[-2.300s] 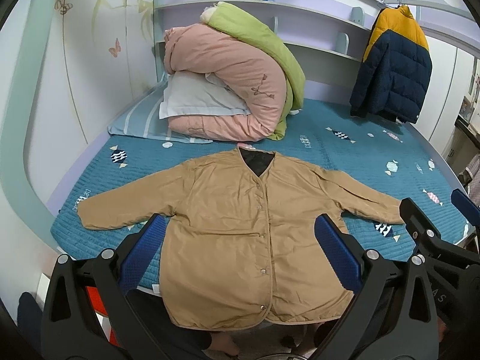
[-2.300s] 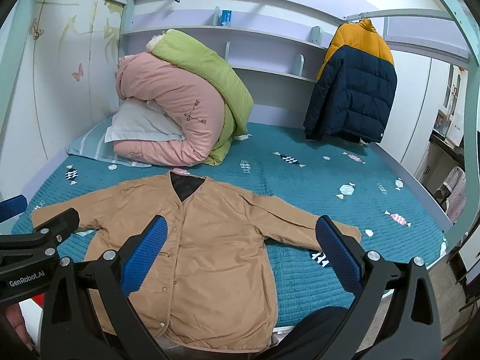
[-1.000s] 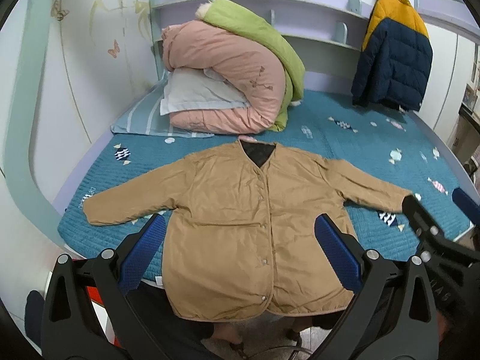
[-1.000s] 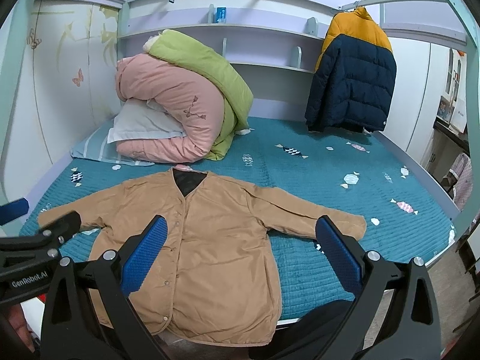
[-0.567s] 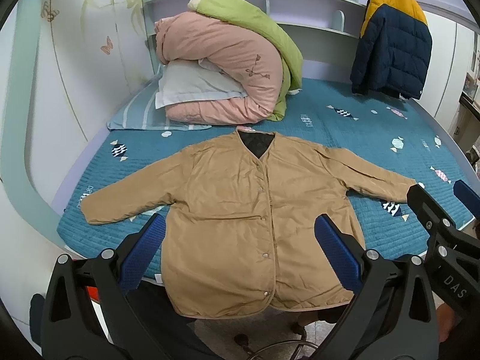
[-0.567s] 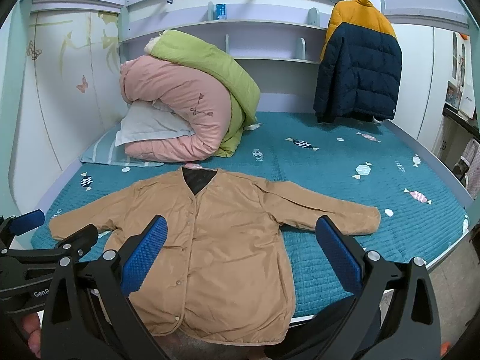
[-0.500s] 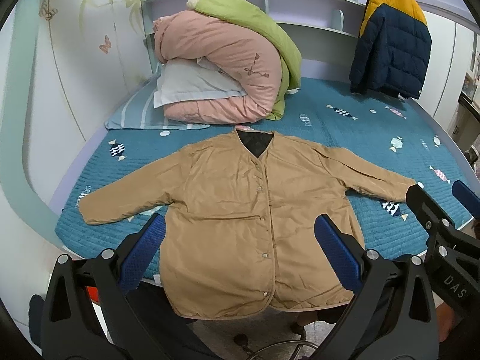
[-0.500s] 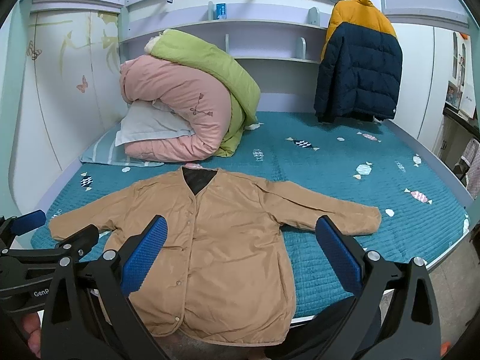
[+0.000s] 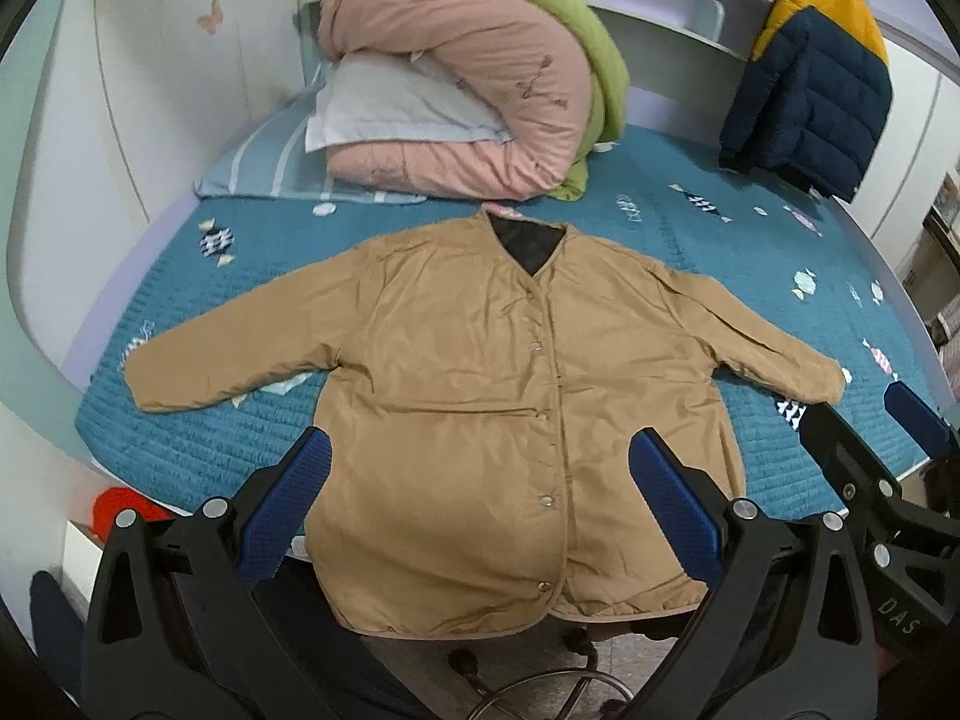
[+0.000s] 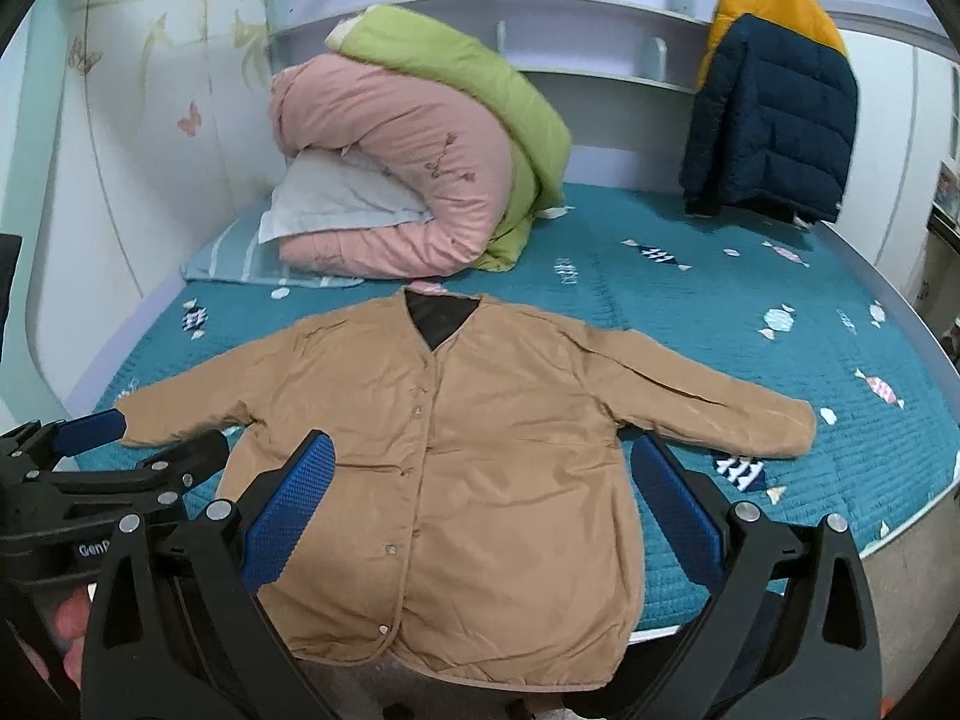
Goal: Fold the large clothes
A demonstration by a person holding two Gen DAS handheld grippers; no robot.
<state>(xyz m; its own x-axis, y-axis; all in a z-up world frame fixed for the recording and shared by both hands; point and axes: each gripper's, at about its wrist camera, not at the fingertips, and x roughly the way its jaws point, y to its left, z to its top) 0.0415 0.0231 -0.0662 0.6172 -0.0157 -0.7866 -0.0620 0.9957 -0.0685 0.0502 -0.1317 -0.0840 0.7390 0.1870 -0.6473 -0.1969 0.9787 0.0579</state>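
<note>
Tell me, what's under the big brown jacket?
The tan button-front jacket lies spread on the teal quilted bedspread with candy prints. Its hem hangs over the bed's edge. Whatever lies directly beneath the jacket is covered.

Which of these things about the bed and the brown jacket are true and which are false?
1. The brown jacket lies flat on the bed with both sleeves spread out. True.
2. The left tongs are pinching a sleeve. False: they are open and hold nothing.
3. A navy and yellow puffer coat hangs at the back right. True.
4. The jacket's hem hangs over the bed's near edge. True.
5. The pink quilt lies on top of the brown jacket. False: it is rolled up behind the collar, apart from it.
</note>
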